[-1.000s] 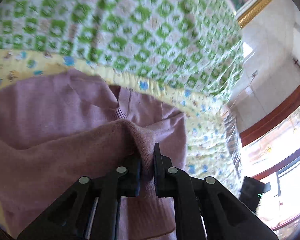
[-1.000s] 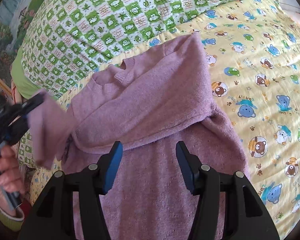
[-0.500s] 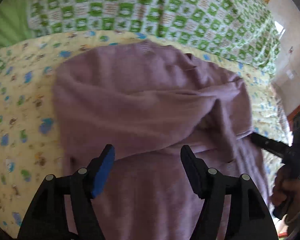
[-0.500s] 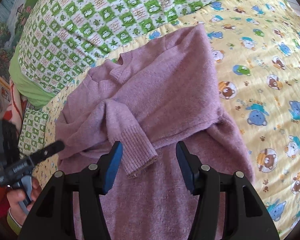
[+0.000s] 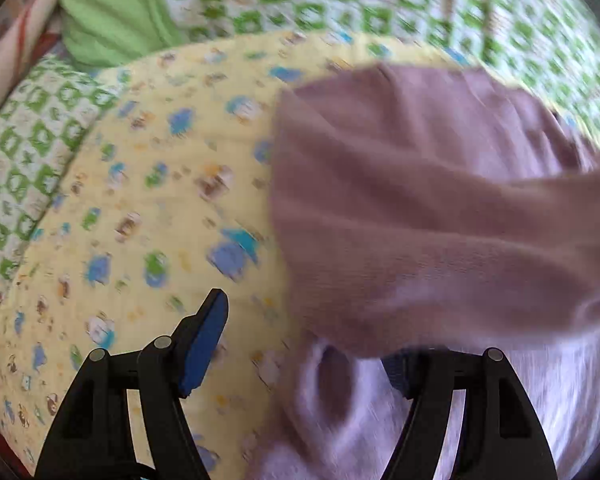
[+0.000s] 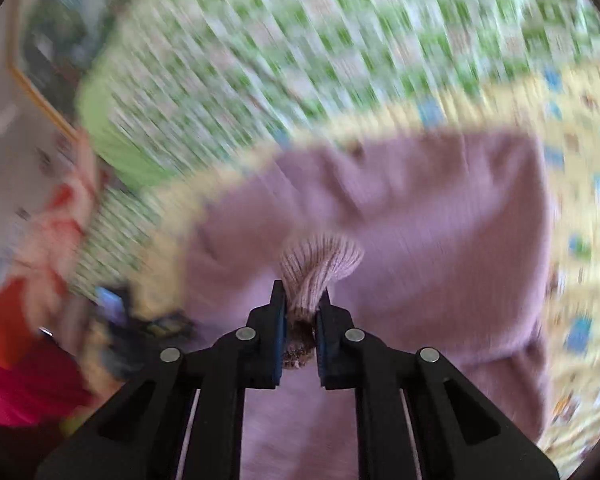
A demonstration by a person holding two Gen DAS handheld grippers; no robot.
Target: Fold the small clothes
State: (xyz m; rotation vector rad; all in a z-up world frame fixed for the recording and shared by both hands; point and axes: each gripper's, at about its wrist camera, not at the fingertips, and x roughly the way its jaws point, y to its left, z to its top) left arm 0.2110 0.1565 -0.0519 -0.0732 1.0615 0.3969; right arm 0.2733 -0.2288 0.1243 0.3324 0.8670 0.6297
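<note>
A mauve knitted sweater (image 5: pixel 440 208) lies on a yellow cartoon-print quilt (image 5: pixel 140 200), with a sleeve folded across its body. My left gripper (image 5: pixel 304 332) stands open over the sweater's left edge. Its blue-padded left finger (image 5: pixel 204 340) hovers above the quilt, and a fold of knit hides the right one. In the right wrist view the jaws of my right gripper (image 6: pixel 302 304) are closing, and their pads pinch the ribbed sleeve cuff (image 6: pixel 320 260). The cuff bunches upward above the sweater body (image 6: pixel 420 208). Both views are motion-blurred.
A green-and-white checked blanket (image 5: pixel 340 0) covers the far side of the bed, with a plain green pillow (image 5: pixel 112 12) at the far left. A person's red sleeve (image 6: pixel 20 380) shows at the left of the right wrist view. Bare quilt (image 6: pixel 580 200) lies right of the sweater.
My left gripper let go of the sleeve, opened and swung left toward the sweater's edge. My right gripper shut on the dropped cuff and lifted it.
</note>
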